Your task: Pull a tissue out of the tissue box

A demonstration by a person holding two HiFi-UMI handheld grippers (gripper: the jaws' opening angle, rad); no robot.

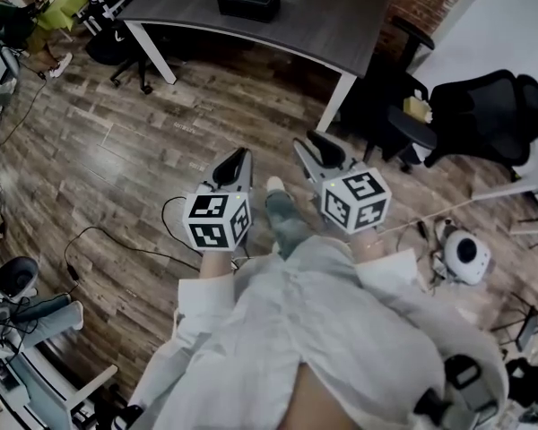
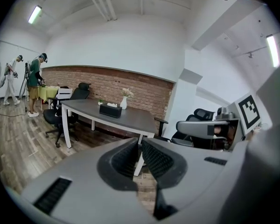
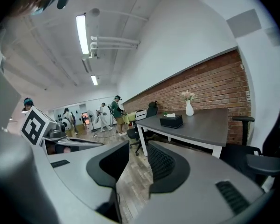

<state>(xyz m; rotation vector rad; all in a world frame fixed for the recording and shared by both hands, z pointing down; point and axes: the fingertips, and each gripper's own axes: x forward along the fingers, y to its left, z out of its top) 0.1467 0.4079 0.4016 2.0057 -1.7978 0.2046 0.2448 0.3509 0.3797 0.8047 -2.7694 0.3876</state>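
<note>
Approach stage, by my reading: the tissue box [image 1: 248,1] sat on the table [image 1: 332,34] at twelve o'clock, well apart from both tools. The left gripper [image 1: 234,162] was closed and empty, the right gripper [image 1: 328,155] wide and empty; next likely called for stepping closer

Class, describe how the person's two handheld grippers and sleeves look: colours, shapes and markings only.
The left gripper and right gripper match: light grey moulded shells tapering to two dark jaws lined with black ribbed pads. Each carries a white cube printed with black square markers. The person wears a pale, loose long-sleeved shirt.
</note>
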